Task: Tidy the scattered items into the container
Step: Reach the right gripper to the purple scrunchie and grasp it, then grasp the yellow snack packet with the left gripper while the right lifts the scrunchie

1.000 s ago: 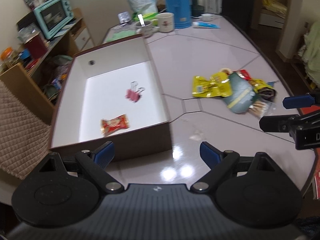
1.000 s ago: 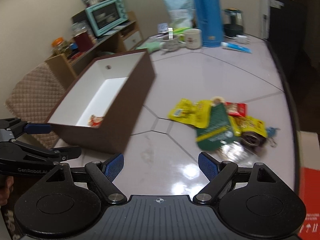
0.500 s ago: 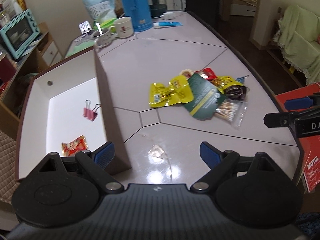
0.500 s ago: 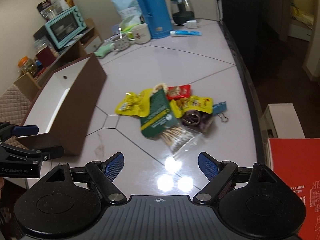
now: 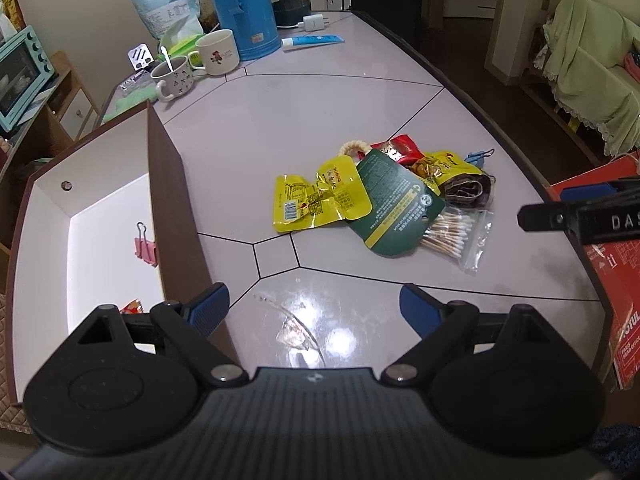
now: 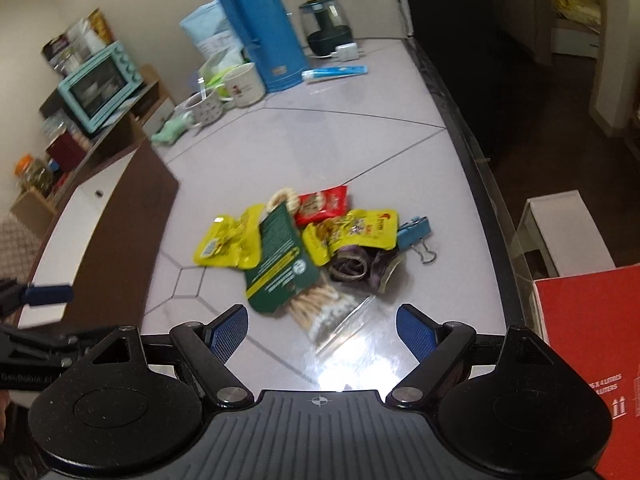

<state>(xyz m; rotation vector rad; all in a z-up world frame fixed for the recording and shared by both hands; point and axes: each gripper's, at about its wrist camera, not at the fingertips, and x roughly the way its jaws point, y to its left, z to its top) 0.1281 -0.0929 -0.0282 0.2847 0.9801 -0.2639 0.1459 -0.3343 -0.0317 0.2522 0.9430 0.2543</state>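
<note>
A brown box with a white inside (image 5: 176, 200) (image 6: 132, 204) stands at the table's left; a pink binder clip (image 5: 146, 249) and a red snack packet (image 5: 131, 306) lie in it. A pile rests mid-table: yellow packets (image 5: 320, 200) (image 6: 228, 240), a green card pack (image 5: 394, 204) (image 6: 280, 260), a cotton swab bag (image 5: 452, 232) (image 6: 320, 308), a red packet (image 6: 324, 204), a blue binder clip (image 6: 414, 232). My left gripper (image 5: 314, 306) is open and empty beside the box's near corner. My right gripper (image 6: 322, 330) is open, empty, just short of the swab bag.
At the far end stand a blue thermos (image 5: 244, 4), two mugs (image 5: 216, 52), a toothpaste tube (image 5: 312, 41) and a kettle (image 6: 326, 26). A red carton (image 6: 588, 360) sits off the table's right edge. A clear plastic scrap (image 5: 294, 326) lies near my left gripper.
Both grippers have swung right, away from the box and toward the pile. The right gripper has closed in on the swab bag. Both stayed open.
</note>
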